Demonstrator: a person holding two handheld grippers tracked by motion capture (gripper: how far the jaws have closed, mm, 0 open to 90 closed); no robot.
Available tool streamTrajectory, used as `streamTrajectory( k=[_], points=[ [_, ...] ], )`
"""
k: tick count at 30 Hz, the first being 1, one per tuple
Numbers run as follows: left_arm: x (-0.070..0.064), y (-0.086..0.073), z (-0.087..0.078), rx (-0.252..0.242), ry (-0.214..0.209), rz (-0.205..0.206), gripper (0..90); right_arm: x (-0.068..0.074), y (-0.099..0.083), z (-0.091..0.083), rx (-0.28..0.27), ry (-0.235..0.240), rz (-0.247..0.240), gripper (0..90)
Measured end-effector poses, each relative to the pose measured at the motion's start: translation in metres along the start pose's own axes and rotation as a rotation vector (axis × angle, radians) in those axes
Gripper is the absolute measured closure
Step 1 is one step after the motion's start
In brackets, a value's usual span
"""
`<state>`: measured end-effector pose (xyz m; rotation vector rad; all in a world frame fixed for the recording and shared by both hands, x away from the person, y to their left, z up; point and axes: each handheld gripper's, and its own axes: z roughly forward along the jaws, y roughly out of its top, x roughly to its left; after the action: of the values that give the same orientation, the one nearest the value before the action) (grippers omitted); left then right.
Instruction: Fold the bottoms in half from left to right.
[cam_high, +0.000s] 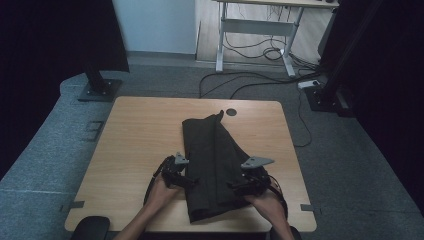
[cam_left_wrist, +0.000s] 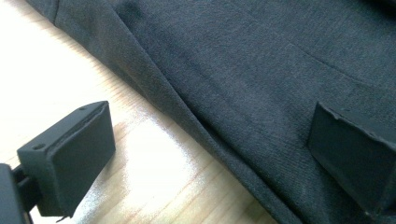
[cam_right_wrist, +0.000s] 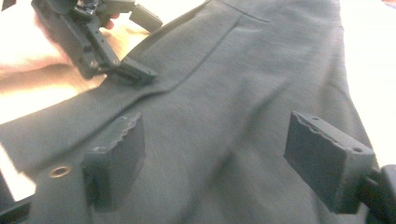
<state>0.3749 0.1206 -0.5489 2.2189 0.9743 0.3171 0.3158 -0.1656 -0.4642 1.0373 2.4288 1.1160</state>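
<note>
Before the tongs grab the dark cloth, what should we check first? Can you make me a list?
1. Left tongs open: ok, jaws stand wide apart.
2. Left tongs straddle the edge of the dark cloth: ok, one jaw over the wooden table, the other over cloth.
3. Right tongs open: ok, jaws wide apart above the cloth.
4. Cloth lies flat on the table: ok, folded long, no big bunches.
5. Tongs already touching the cloth: cannot tell.
6. Metal ring in the cloth, clear of the right jaws: ok, it sits just outside one jaw.
</note>
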Motion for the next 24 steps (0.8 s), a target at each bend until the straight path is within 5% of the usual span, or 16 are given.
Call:
streamTrajectory(
  k=[9, 11, 12, 13, 15, 17, 21, 24],
  points=[
    [0.000, 0.000, 0.000, 0.001, -0.001, 0.000, 0.7, 0.023, 0.004, 0.069, 0.168, -0.096, -0.050, 16.4],
    [0.000, 0.000, 0.000, 0.001, 0.000, 0.000, 0.7, 0.025, 0.002, 0.074, 0.191, -0.117, -0.072, 22.8],
    [0.000, 0.000, 0.000, 0.001, 0.000, 0.000, 0.7, 0.027, -0.003, 0.079, 0.233, -0.134, -0.100, 45.4],
    [0.000, 0.000, 0.000, 0.001, 0.000, 0.000, 0.8, 0.027, -0.005, 0.080, 0.244, -0.128, -0.105, 54.7],
    [0.000, 0.000, 0.000, 0.001, 0.000, 0.001, 0.8, 0.027, -0.005, 0.076, 0.252, -0.155, -0.114, 72.5],
    [0.000, 0.000, 0.000, 0.002, 0.000, 0.001, 0.8, 0.023, -0.003, 0.067, 0.245, -0.175, -0.121, 79.7],
    [0.000, 0.000, 0.000, 0.001, 0.000, 0.001, 0.8, 0.005, 0.000, 0.044, 0.203, -0.190, -0.066, 80.6],
    [0.000, 0.000, 0.000, 0.001, 0.001, 0.001, 0.8, -0.029, -0.002, 0.009, 0.150, -0.248, 0.013, 75.9]
  ],
)
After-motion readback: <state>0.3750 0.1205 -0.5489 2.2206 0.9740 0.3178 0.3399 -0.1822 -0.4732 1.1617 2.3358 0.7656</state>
